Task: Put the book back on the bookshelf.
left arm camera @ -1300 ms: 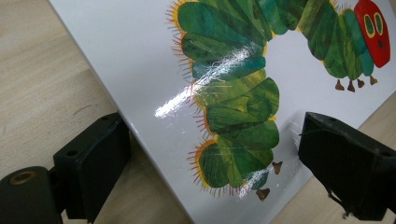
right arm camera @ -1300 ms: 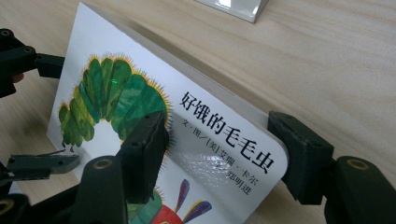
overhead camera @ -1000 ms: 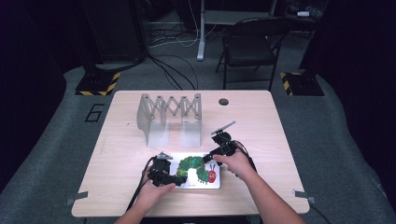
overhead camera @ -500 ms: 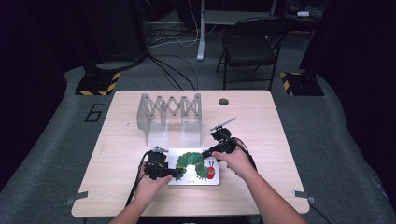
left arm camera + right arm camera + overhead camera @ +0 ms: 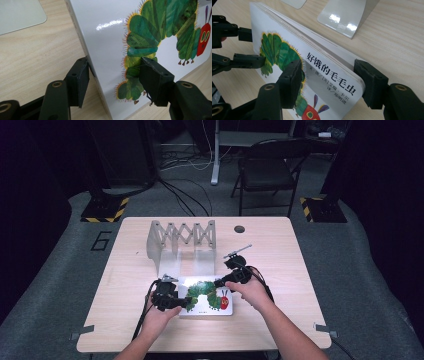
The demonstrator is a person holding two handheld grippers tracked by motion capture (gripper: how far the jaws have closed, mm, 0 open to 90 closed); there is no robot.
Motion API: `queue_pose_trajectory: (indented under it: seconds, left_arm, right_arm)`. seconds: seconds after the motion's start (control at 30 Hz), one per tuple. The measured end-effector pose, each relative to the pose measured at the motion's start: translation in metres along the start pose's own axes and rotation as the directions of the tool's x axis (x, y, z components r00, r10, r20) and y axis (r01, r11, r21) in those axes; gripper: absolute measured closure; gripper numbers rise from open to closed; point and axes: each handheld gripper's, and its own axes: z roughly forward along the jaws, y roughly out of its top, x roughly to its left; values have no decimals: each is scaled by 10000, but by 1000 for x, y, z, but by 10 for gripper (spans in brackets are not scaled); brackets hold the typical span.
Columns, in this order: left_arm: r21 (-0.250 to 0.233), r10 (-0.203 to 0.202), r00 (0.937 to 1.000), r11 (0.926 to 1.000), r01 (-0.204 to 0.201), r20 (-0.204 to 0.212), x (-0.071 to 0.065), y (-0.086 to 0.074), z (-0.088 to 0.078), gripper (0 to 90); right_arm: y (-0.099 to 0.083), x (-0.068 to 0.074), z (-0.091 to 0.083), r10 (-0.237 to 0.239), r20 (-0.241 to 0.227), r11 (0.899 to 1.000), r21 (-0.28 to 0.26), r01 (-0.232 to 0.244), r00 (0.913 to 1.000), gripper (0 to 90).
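Note:
A white board book (image 5: 207, 295) with a green caterpillar on its cover lies near the table's front edge, its far right corner raised. My left gripper (image 5: 186, 302) holds the spine end; in the left gripper view (image 5: 115, 75) one jaw sits against the spine and the other presses on the cover (image 5: 107, 37). Its jaws have just been closing with the book between them. My right gripper (image 5: 220, 282) is shut on the book's far right corner (image 5: 329, 80), one jaw on the cover (image 5: 287, 37), one behind. Its jaws have just been closing too.
A pale folding accordion rack (image 5: 182, 237) stands just behind the book, and its glossy base plate (image 5: 347, 12) lies close to the book's far edge. A round cable hole (image 5: 239, 229) is at the table's back. A black folding chair (image 5: 267, 165) stands beyond the table.
The left gripper's jaws have closed onto the book's spine end. The right gripper has risen a little, tilting the book's far right corner up.

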Motion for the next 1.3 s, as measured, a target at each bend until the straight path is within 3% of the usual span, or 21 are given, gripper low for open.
queue_pose_trajectory:
  seconds: [0.2,0.43,0.63,0.8,1.03,1.3]
  left_arm:
    - [-325,341,9994,9989,-343,-76,-4,-6,-10,460]
    - [-349,957,9951,9947,-965,-257,-7,-10,-24,512]
    - [-547,1058,9942,9928,-1066,-173,-9,-15,-29,542]
    - [-446,1371,9904,9895,-1377,-167,-11,-18,-33,550]
    - [-363,1624,9867,9860,-1626,-92,-12,-19,-36,556]
    - [-388,1556,9878,9870,-1558,-84,-14,-19,-36,556]
  right_arm:
    - [-6,11,-12,-521,-6,9985,-184,521,9986,420]
    - [-11,19,-24,-1047,16,9934,-465,1047,9945,483]
    - [-19,24,-31,-1209,-198,9923,-311,1203,9925,498]
    - [-25,29,-35,-1550,-184,9878,-181,1547,9877,507]
    - [-33,31,-39,-1576,-367,9874,-223,1569,9868,515]
    - [-33,34,-39,-1678,-261,9858,-42,1677,9855,514]
